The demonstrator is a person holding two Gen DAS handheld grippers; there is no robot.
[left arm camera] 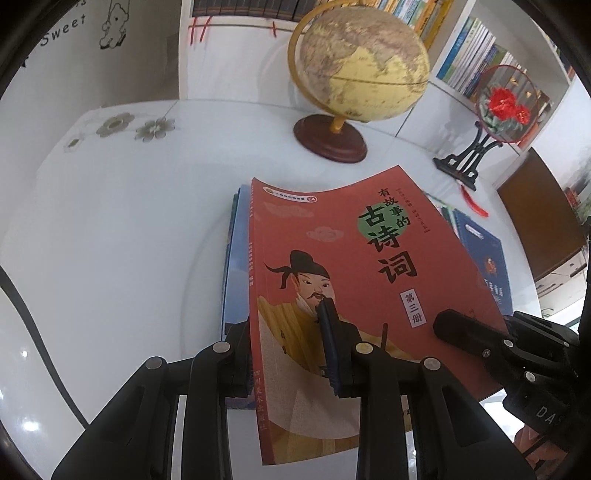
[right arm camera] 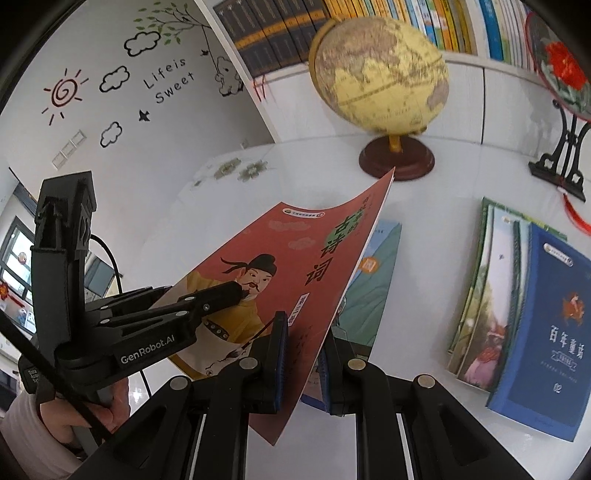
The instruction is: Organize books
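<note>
A red paperback with a robed figure on its cover (left arm camera: 354, 266) hangs tilted just above a pile of blue-covered books (left arm camera: 232, 258) on the white table (left arm camera: 110, 240). My left gripper (left arm camera: 284, 325) is shut on the book's near edge by the spine, one finger on top of the cover and the other underneath. In the right wrist view my right gripper (right arm camera: 303, 336) is shut on the same book's (right arm camera: 258, 280) right edge, which curves upward. The left gripper (right arm camera: 229, 290) shows there on the left, and the right gripper (left arm camera: 454, 325) shows in the left wrist view.
A second pile topped by a dark blue book (right arm camera: 546, 332) lies to the right. A globe (left arm camera: 362, 62) on a wooden base and a round fan ornament (left arm camera: 502, 103) on a black stand sit behind, before filled bookshelves (right arm camera: 424, 22). A hand (right arm camera: 74, 417) holds the left gripper.
</note>
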